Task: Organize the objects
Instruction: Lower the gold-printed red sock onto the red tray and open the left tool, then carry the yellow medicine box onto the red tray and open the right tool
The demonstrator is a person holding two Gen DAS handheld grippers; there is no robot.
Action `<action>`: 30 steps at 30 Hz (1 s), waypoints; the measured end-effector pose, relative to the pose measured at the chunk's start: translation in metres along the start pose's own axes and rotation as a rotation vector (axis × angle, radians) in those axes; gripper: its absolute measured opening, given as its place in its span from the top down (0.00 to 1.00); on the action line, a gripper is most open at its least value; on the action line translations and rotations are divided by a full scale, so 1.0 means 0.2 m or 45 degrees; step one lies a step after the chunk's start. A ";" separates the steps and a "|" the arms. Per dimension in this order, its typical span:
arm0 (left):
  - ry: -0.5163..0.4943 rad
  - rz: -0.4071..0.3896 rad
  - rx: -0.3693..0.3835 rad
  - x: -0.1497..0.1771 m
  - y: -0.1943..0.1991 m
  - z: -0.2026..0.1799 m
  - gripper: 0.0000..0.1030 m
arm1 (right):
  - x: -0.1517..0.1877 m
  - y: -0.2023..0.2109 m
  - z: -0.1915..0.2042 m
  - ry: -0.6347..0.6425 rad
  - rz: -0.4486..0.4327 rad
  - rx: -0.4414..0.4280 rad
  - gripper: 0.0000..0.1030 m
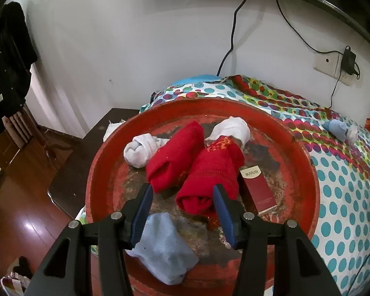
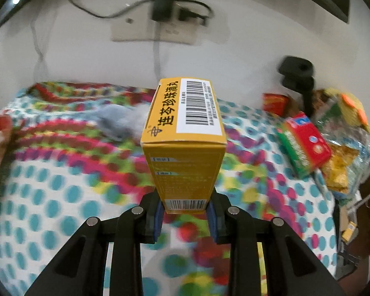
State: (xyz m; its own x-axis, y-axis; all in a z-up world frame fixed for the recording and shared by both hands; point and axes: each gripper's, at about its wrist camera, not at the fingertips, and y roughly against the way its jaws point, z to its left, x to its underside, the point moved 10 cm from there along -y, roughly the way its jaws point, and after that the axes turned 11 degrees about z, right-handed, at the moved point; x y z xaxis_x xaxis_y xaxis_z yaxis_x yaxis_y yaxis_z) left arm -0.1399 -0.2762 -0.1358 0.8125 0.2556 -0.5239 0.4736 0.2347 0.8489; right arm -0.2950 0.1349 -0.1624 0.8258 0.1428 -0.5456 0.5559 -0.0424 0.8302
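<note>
In the left wrist view a round red basin [image 1: 305, 172] sits on the dotted bedspread. It holds two red rolled cloths [image 1: 175, 157] [image 1: 209, 177], two white sock rolls [image 1: 140, 150] [image 1: 231, 128], a pale blue cloth [image 1: 162, 246] and a dark red box [image 1: 259, 190]. My left gripper [image 1: 182, 192] hovers open over the basin's near side, the end of one red roll showing between its fingers, untouched on the left. In the right wrist view my right gripper [image 2: 186, 209] is shut on the foot of a yellow medicine box [image 2: 185, 133], held upright above the bed.
A blue-and-white sock roll [image 1: 338, 128] lies on the bedspread [image 1: 345, 197] right of the basin; in the right wrist view that sock roll [image 2: 118, 120] looks blurred. Snack packets [image 2: 305, 143] pile up at the right by a black stand [image 2: 298, 74]. Dark side table [image 1: 74, 172] and wooden floor at left.
</note>
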 end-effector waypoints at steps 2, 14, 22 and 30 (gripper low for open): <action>0.005 0.003 0.012 0.00 0.00 0.00 0.50 | -0.01 0.03 0.09 0.035 -0.004 -0.033 0.73; 0.006 -0.061 -0.006 -0.05 0.08 0.10 0.50 | 0.03 0.27 0.71 0.291 -0.035 -0.231 0.73; 0.026 -0.044 -0.002 -0.05 0.07 0.18 0.50 | 0.03 0.40 1.02 0.382 -0.062 -0.336 0.73; 0.037 -0.017 -0.009 -0.04 0.05 0.22 0.50 | 0.06 0.43 1.29 0.488 -0.043 -0.380 0.73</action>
State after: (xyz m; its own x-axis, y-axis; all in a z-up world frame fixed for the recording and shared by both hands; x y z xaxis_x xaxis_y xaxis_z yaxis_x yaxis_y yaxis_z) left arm -0.1269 -0.3170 -0.1210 0.7957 0.2795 -0.5374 0.4819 0.2452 0.8412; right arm -0.2126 -0.1218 -0.1274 0.6820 0.4957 -0.5377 0.4838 0.2455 0.8400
